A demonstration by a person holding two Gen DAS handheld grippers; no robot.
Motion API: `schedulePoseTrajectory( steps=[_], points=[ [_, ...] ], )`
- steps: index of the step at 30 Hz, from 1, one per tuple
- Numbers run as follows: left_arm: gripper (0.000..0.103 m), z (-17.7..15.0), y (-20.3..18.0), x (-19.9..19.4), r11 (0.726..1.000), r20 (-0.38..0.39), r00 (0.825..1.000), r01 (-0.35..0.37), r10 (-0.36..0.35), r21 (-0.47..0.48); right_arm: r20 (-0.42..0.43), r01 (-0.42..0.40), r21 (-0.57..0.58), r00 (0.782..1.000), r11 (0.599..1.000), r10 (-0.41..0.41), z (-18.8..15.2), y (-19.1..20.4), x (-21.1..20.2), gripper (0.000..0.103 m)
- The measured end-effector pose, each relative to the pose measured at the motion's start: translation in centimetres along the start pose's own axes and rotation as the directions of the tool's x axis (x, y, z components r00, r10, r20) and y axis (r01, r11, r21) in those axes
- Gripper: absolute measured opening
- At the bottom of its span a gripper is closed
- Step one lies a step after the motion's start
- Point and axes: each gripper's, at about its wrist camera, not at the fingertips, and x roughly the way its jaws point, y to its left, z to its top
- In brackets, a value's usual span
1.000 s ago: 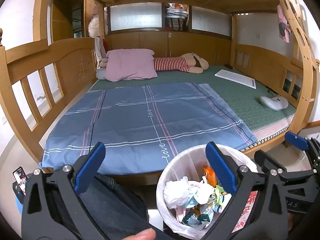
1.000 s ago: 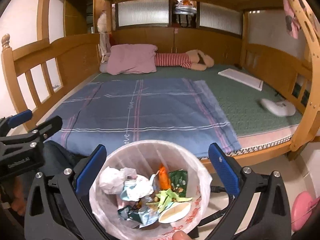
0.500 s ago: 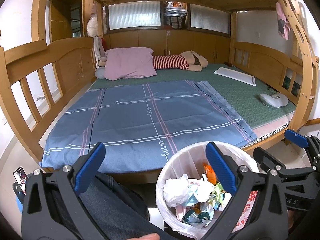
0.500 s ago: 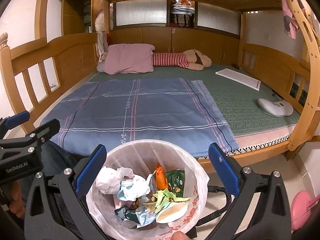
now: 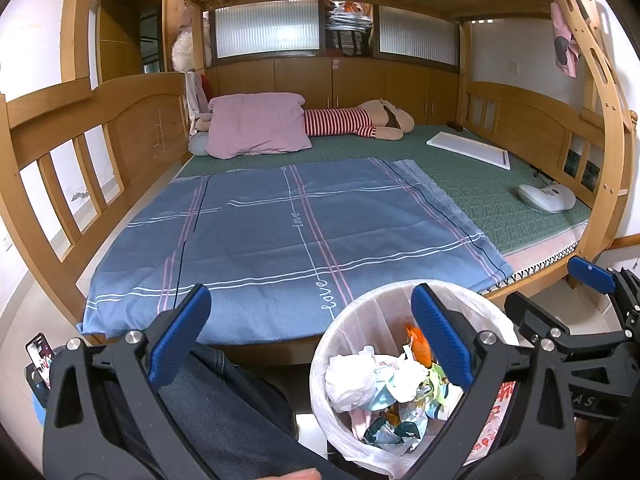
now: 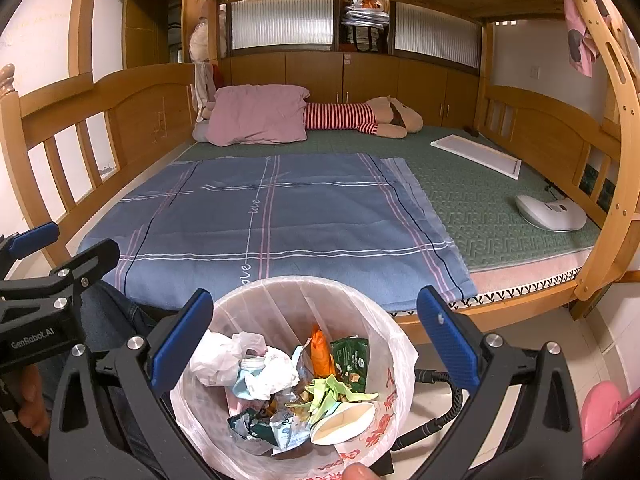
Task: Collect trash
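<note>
Both grippers hover side by side at the foot of a wooden bunk bed (image 6: 100,96), over a round bin lined with a translucent white plastic bag (image 6: 394,344). Right gripper (image 6: 314,334): blue-padded fingers (image 6: 446,338) spread wide, nothing between them; the bin sits directly below, its rim spanning the gap. Left gripper (image 5: 310,334): fingers (image 5: 178,334) likewise spread wide and empty; in its view the bin (image 5: 360,312) lies below the right-hand finger, a leg in dark denim (image 5: 224,412) below the left one. Trash inside the bin: crumpled white tissue (image 6: 268,376), an orange wrapper (image 6: 320,354), a green snack packet (image 6: 350,360), pale green paper scraps (image 6: 330,394), a white paper cup lying on its side (image 6: 346,424). On the bed: a blue checked sheet (image 6: 256,216) spread flat over a green mat (image 6: 480,196), a pink pillow (image 6: 258,120), a striped plush toy (image 6: 360,118), a flat white board (image 6: 476,156) and a white oval device (image 6: 550,212) near the right rail. No loose trash discernible on the sheet.
</note>
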Motion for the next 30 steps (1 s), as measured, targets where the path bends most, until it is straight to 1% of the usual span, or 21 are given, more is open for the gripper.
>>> schedulePoseTrajectory(
  steps=[30],
  points=[
    [0.100,-0.45,-0.30,0.17,1.000,-0.013,1.000,0.012,-0.012,0.004,-0.011,0.000,0.008,1.000,1.000,0.000,-0.18,-0.24,0.19,0.100]
  ],
)
